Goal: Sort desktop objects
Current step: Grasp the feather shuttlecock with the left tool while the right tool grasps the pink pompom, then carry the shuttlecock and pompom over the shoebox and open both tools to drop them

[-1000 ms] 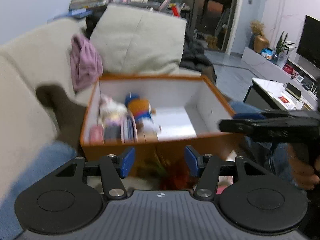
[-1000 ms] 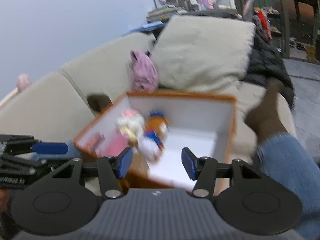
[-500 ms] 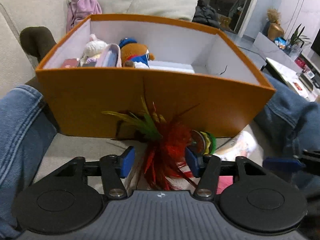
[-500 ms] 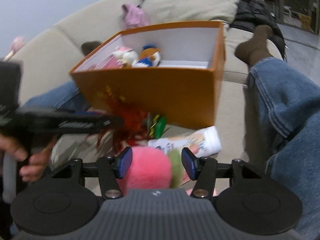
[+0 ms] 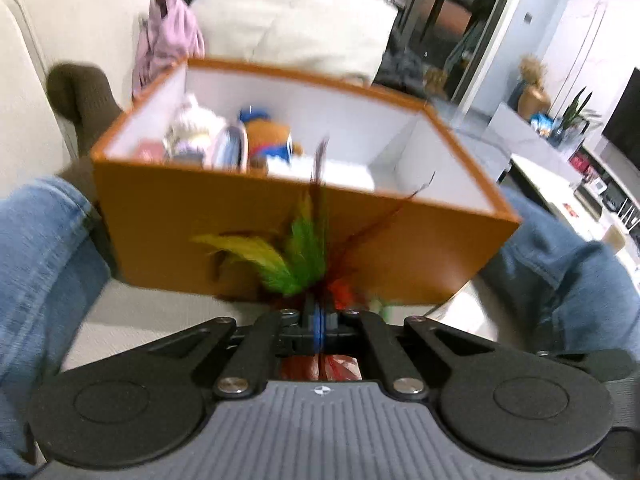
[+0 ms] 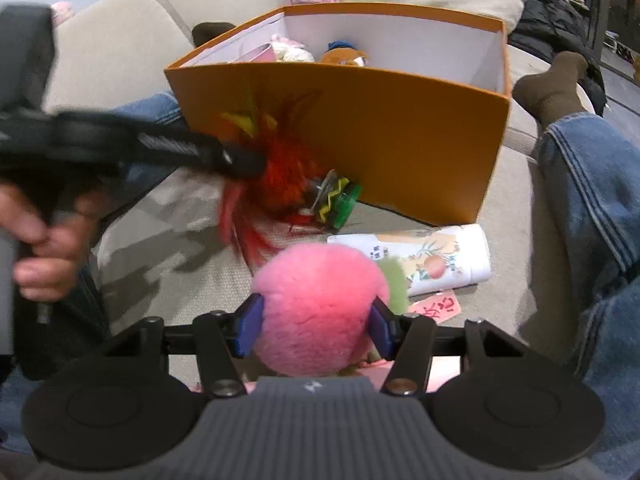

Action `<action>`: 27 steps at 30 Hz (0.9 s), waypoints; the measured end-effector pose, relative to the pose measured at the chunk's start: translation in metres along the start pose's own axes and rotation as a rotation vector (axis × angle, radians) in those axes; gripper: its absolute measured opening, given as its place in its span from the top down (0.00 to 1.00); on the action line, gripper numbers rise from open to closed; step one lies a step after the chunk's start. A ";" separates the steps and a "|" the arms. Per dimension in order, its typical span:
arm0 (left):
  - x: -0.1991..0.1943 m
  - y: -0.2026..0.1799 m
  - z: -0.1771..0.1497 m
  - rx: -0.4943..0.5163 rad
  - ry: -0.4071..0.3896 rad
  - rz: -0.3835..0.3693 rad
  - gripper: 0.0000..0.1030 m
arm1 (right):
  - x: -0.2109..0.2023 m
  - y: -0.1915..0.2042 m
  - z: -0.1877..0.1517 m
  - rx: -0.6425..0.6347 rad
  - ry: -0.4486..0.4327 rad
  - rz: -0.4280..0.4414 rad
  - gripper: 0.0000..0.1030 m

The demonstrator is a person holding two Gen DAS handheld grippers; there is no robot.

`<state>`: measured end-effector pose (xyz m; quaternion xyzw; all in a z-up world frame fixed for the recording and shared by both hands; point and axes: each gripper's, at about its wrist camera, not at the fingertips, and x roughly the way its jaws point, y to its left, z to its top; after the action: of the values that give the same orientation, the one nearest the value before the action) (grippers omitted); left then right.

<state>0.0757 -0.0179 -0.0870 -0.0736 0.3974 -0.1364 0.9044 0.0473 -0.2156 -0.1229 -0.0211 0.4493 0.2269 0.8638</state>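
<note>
An orange box (image 5: 248,236) with white inside walls stands on the sofa and holds plush toys (image 5: 264,140). My left gripper (image 5: 318,320) is shut on a red, green and yellow feather toy (image 5: 296,264), held just in front of the box's near wall; it also shows in the right wrist view (image 6: 280,172). My right gripper (image 6: 312,324) has its fingers on both sides of a pink fluffy ball (image 6: 320,300); the pads (image 6: 250,320) touch its fur. The ball rests on the sofa.
A white tube with fruit print (image 6: 424,260) and a pink card (image 6: 438,306) lie on the sofa seat (image 6: 168,264) right of the ball. Jeans-clad legs (image 6: 592,184) flank the box. A cushion (image 5: 296,20) and pink cloth (image 5: 168,44) lie behind it.
My left gripper has closed on the feather toy and lifted it. My right gripper has moved down so the pink ball now sits between its fingers.
</note>
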 end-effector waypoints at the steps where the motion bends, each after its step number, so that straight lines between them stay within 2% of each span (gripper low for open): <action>1: -0.008 0.000 0.001 0.006 -0.012 0.001 1.00 | 0.002 0.001 0.000 -0.009 0.002 -0.002 0.37; 3: -0.021 -0.001 0.002 0.034 -0.030 0.020 1.00 | 0.007 0.004 0.000 -0.032 0.002 -0.014 0.37; 6: -0.033 0.002 -0.001 0.068 -0.008 0.075 1.00 | 0.013 0.007 -0.002 -0.071 -0.014 -0.035 0.37; 10: -0.024 0.008 -0.009 0.057 0.039 0.108 1.00 | 0.023 0.015 -0.006 -0.146 -0.025 -0.090 0.37; 14: -0.020 0.006 -0.018 0.075 0.054 0.127 0.99 | 0.028 0.025 -0.009 -0.212 -0.036 -0.142 0.39; 16: -0.021 0.004 -0.019 0.095 0.053 0.142 0.90 | 0.029 0.025 -0.010 -0.214 -0.041 -0.154 0.39; 18: -0.024 0.001 -0.021 0.118 0.045 0.158 0.68 | 0.030 0.024 -0.008 -0.210 -0.046 -0.157 0.39; 19: -0.026 -0.001 -0.022 0.129 0.039 0.166 0.62 | 0.029 0.024 -0.007 -0.213 -0.053 -0.159 0.39; 20: -0.027 -0.003 -0.024 0.139 0.033 0.174 0.45 | 0.028 0.025 -0.007 -0.218 -0.059 -0.159 0.39; 21: -0.029 -0.004 -0.026 0.148 0.024 0.181 0.37 | 0.028 0.026 -0.006 -0.223 -0.063 -0.159 0.39; 27: -0.017 -0.012 -0.025 0.221 -0.017 0.281 0.36 | 0.028 0.029 -0.008 -0.233 -0.064 -0.169 0.41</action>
<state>0.0443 -0.0246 -0.0890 0.0812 0.3787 -0.0511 0.9205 0.0432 -0.1815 -0.1451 -0.1518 0.3888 0.2047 0.8854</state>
